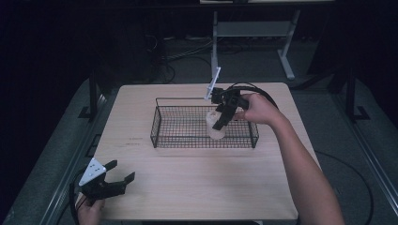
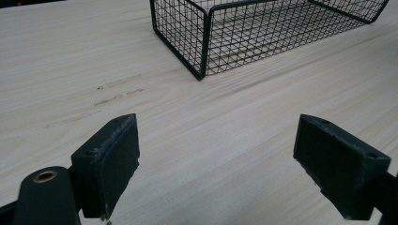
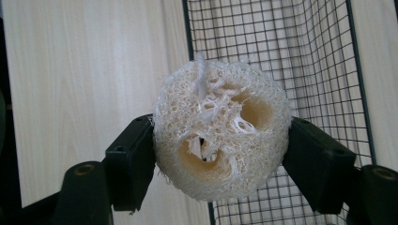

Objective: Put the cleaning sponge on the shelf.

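right hand-held gripper (image 3: 220,154) has its jaws clamped on the round cream fibrous loofah slice (image 3: 219,140), held at the right end of the black wire mesh basket (image 1: 159,123) on the pale wooden worktop (image 1: 197,183). likely placing: lower it clear of the rim, then release. left hand-held gripper (image 2: 216,164) sits wide open and empty, near worktop's front left corner.

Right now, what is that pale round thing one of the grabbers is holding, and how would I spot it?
Find the black wire basket on the wooden table. Over its right end, the right gripper clamps a loofah slice. It is cream, fibrous and full of holes, the one soft thing among wire and wood.
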Tool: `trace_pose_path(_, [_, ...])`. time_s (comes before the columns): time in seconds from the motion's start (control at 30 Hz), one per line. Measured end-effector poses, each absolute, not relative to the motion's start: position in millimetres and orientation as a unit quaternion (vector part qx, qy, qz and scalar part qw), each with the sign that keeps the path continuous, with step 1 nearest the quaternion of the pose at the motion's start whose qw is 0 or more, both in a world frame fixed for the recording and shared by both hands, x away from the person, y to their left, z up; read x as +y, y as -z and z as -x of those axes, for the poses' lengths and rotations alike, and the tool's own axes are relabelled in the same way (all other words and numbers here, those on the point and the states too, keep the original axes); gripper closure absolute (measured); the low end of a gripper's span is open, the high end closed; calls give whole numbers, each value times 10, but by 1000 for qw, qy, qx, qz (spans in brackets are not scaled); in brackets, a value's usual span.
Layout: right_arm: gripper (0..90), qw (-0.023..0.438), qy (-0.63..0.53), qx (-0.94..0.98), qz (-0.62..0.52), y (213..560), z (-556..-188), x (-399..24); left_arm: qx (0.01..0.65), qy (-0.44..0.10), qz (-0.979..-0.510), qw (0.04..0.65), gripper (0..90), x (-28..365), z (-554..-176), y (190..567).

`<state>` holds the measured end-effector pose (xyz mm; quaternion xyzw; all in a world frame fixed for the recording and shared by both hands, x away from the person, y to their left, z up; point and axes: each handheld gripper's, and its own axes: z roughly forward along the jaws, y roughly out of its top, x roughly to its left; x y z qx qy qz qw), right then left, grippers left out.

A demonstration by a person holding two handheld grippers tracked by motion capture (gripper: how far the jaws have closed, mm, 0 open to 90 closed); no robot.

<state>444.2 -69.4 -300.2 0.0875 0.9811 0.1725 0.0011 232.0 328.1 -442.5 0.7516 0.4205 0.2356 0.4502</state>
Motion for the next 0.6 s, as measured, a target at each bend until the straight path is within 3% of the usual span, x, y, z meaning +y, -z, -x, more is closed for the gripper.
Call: trace_pose_path(0.6, [287, 0, -178, 976, -122, 3153, -4737, -711, 424, -235, -749, 452, 140, 3308, -2316, 4423])
